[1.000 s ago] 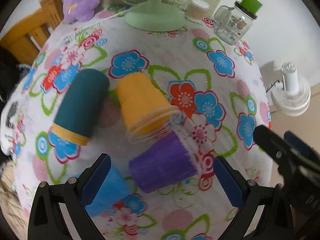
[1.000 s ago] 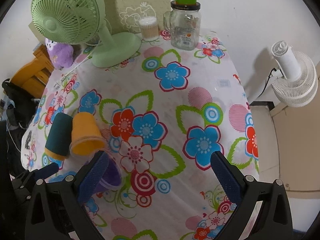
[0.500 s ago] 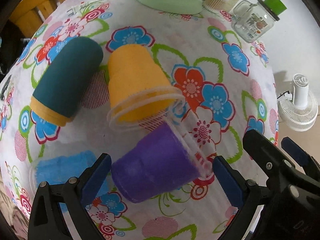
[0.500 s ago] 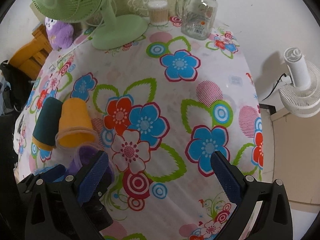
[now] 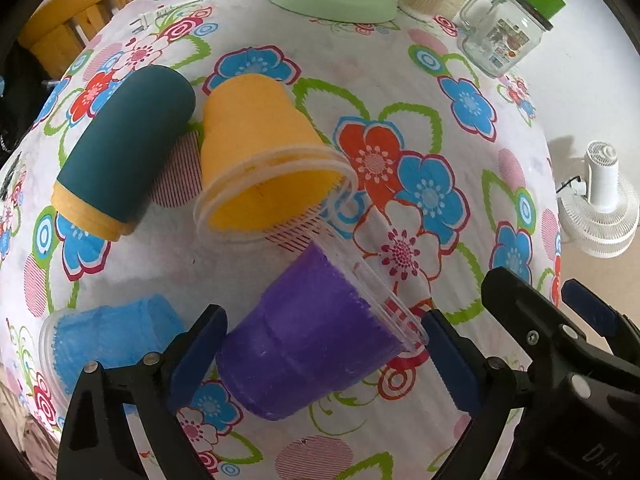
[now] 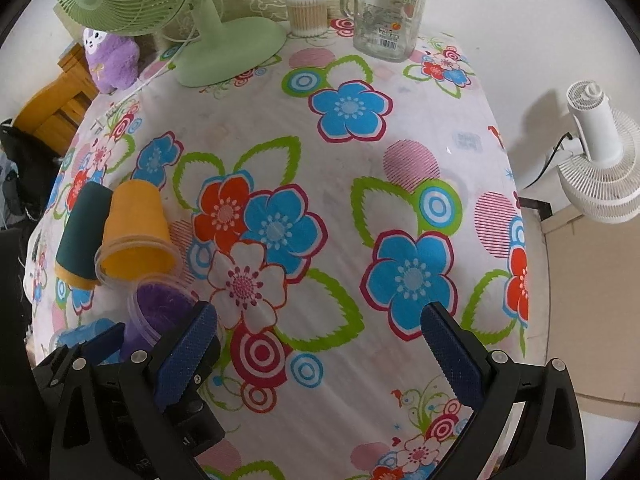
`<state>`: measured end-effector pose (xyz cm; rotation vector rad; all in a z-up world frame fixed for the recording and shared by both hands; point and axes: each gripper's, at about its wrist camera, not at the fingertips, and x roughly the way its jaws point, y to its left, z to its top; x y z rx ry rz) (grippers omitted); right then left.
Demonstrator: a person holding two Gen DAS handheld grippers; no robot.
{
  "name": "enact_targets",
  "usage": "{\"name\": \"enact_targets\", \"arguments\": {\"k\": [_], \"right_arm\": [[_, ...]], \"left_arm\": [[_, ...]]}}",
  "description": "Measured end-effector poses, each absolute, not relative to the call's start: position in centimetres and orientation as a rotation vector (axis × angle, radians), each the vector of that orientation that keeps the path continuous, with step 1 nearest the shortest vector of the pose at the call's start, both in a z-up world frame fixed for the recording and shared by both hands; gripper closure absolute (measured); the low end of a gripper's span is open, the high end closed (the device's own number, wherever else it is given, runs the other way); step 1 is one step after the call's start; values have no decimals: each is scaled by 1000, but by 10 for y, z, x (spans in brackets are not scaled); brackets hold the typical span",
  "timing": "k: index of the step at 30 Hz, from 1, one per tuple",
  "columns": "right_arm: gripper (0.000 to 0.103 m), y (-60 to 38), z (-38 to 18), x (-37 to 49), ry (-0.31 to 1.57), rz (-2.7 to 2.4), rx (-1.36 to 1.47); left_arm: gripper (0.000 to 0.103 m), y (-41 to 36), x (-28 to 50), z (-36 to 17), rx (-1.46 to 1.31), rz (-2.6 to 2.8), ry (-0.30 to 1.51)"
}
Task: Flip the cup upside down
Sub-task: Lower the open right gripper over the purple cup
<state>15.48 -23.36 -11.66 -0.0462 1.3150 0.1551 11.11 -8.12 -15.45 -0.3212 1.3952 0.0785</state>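
Left wrist: purple cup (image 5: pixel 316 336) lies (sideways) between the left gripper (image 5: pixel 324 350) fingers.

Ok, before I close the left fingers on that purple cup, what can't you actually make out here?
- Purple cup: finger contact unclear, left wrist view.
- Purple cup base: hidden behind the left gripper, right wrist view.
- Blue cup: blurred, partly behind a finger.
- Jar: lid cropped.

Readable text: almost none. Jar (image 6: pixel 387 12) has a printed label with a barcode and small lettering — too small and blurred to read in either view. Right gripper body in the left wrist view (image 5: pixel 600 454) carries embossed letters, looks like "DA" — rest cut off at the frame edge. No other text found.
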Motion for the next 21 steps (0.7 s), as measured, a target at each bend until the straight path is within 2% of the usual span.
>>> {"name": "enact_targets", "arguments": {"k": [11, 21], "right_arm": [[0, -238, -102, 139, 1292, 165, -29], [0, -249, -99, 108, 1299, 151, 32]], "left_arm": [[5, -89, 93, -137, -302, 73, 1368], [5, -108, 73, -119, -29, -107, 1341]]}}
